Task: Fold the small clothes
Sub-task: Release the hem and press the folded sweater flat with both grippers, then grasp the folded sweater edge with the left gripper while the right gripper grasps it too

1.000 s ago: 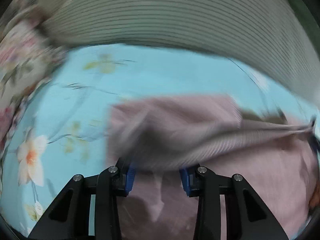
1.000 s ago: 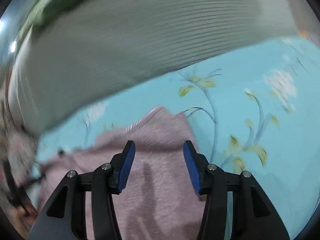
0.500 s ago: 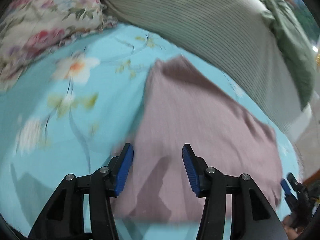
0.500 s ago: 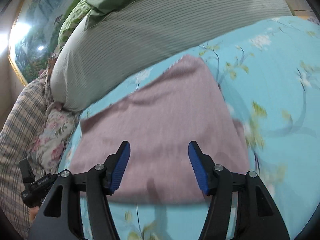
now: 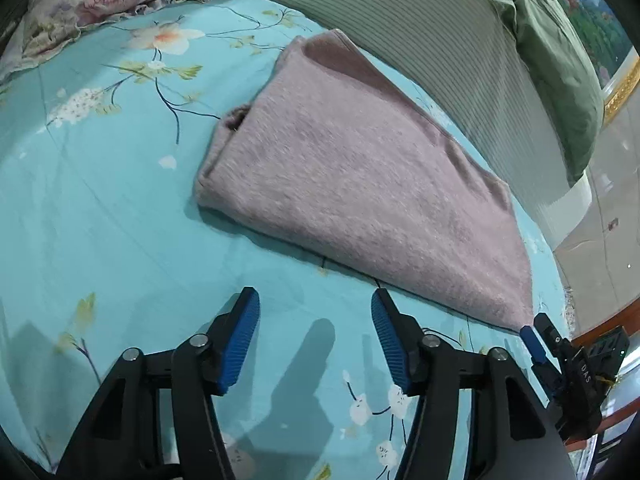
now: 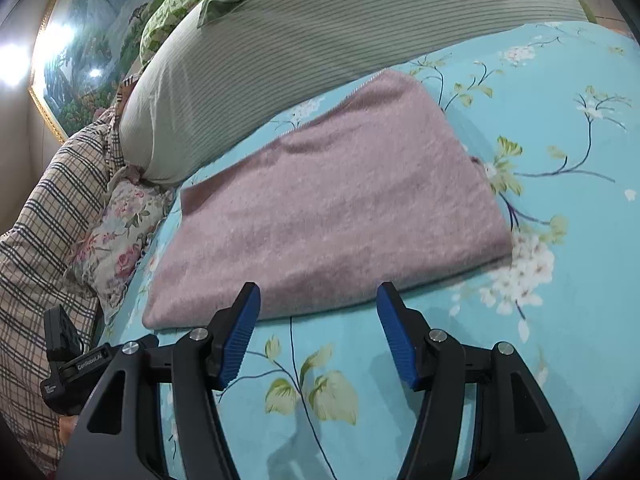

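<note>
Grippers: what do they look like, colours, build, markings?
Both the left gripper and right gripper match: black angular linkage arms with silver pivot screws, and blue ribbed pads on the fingers. White lettering is printed on each body where the other camera catches it; I can't read it reliably.

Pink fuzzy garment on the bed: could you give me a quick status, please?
Left gripper opening, nothing between jaws. Right gripper open, empty. Pink fuzzy garment folded flat on floral turquoise sheet. Nothing in the way.
</note>
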